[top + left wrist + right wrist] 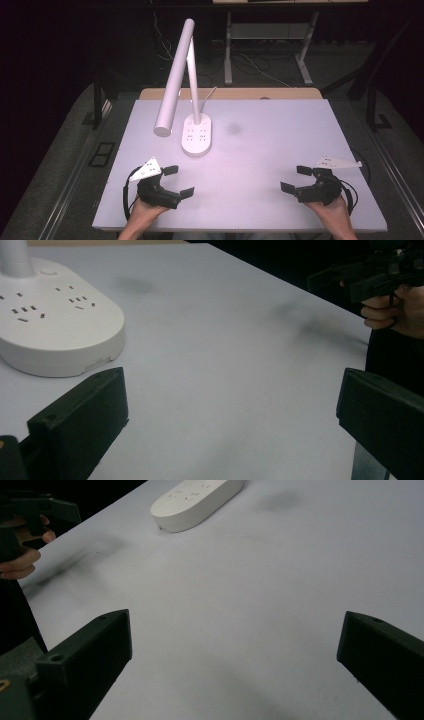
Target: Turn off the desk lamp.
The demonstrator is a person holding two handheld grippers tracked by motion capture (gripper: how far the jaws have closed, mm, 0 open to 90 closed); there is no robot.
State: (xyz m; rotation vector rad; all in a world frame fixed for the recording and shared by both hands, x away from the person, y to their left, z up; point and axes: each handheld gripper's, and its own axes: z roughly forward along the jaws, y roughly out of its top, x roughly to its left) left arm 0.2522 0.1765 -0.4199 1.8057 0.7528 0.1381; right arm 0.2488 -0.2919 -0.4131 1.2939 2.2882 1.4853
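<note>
A white desk lamp stands on an oval base (196, 135) with socket slots, at the table's middle left; its tube head (173, 80) leans forward and left. In the left gripper view the lamp base (55, 325) lies at upper left, and in the right gripper view the same base (195, 502) sits far ahead. My left gripper (178, 180) rests at the front left, open and holding nothing. My right gripper (295, 179) rests at the front right, open too, nothing between its jaws. Both point toward the table's middle.
The white table (270, 150) has a wooden strip along its far edge (230, 93). The lamp's cord (207, 95) runs off the back. Table legs and cables (250, 62) stand on the dark floor beyond. A faint dark smudge (234, 128) marks the tabletop.
</note>
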